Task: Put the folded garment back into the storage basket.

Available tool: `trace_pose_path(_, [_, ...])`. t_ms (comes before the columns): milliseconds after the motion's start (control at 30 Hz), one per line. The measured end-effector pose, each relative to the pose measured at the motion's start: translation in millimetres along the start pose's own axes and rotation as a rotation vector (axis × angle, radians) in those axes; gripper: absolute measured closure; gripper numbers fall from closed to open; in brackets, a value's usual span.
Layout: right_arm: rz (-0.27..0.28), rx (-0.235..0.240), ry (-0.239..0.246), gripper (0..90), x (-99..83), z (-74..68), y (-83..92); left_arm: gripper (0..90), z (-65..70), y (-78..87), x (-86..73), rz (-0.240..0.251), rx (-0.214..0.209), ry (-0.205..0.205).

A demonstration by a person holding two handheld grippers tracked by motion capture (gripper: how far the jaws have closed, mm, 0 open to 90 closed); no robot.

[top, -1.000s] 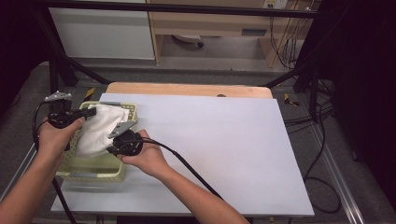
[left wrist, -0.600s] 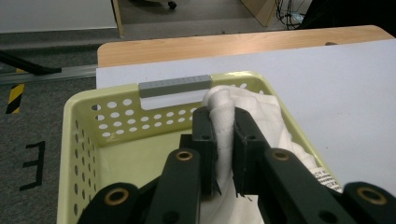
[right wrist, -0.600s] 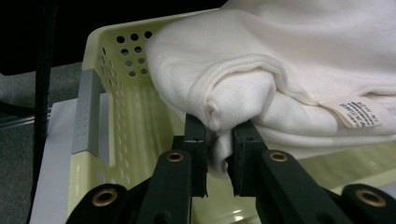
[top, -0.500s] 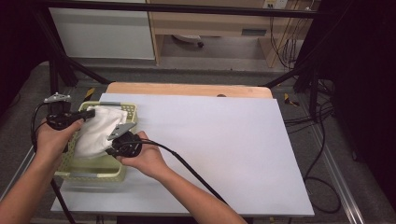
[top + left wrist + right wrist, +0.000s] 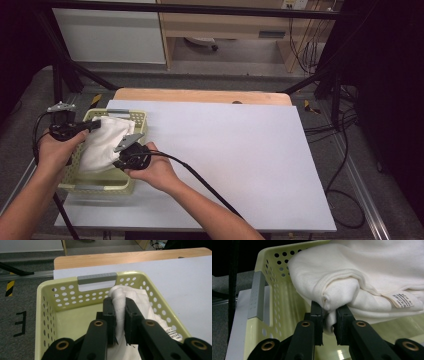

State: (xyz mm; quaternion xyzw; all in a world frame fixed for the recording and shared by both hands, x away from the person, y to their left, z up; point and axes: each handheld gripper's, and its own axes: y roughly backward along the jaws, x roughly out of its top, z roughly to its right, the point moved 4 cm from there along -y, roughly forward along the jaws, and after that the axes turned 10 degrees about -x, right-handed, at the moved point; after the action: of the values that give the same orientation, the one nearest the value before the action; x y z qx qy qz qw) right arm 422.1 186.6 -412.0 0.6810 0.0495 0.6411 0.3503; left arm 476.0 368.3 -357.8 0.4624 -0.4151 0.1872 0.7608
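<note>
A bunched white cloth (image 5: 104, 142) with a sewn label hung over the pale yellow perforated basket (image 5: 95, 184), one fold pinched between the left jaws, another between the right jaws.

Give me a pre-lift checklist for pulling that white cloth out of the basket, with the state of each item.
1. Left tongs shut on the white cloth: ok.
2. Right tongs shut on a fold of the cloth: ok.
3. Cloth free of the yellow basket holes: cannot tell.
4. Bare white tabletop beside the basket for laying it out: ok.
5. Right cable away from the cloth: ok.
</note>
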Motion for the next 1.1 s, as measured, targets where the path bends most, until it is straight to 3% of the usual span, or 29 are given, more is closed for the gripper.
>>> trace_pose_path(267, [-0.011, -0.001, -0.008, 79.1, -4.5, 4.5, -1.2, 81.1, 1.6, -8.0, -1.7, -0.022, 0.01, -0.03])
trace_pose_path(700, [-0.009, -0.005, -0.011, 78.1, -10.5, 8.7, 4.7, 80.5, 8.2, -15.9, -0.7, -0.02, 0.008, -0.045])
trace_pose_path(767, [-0.018, -0.002, -0.03, 68.7, -11.0, 8.5, 4.9, 72.9, 8.8, -16.2, 0.8, 0.017, 0.022, -0.073])
trace_pose_path(867, [-0.026, -0.021, -0.041, 52.5, -11.7, 9.0, 8.9, 48.1, 8.5, -16.0, 2.7, 0.055, 0.035, -0.07])
trace_pose_path(1000, [0.014, -0.037, -0.07, 37.0, -10.4, 10.2, 23.1, 36.9, 12.5, -17.0, -0.5, 0.073, 0.055, -0.058])
trace_pose_path(1100, [0.032, -0.056, -0.06, 30.2, -11.0, 11.4, 34.8, 32.6, 20.1, -17.6, -1.7, 0.092, 0.051, -0.05])
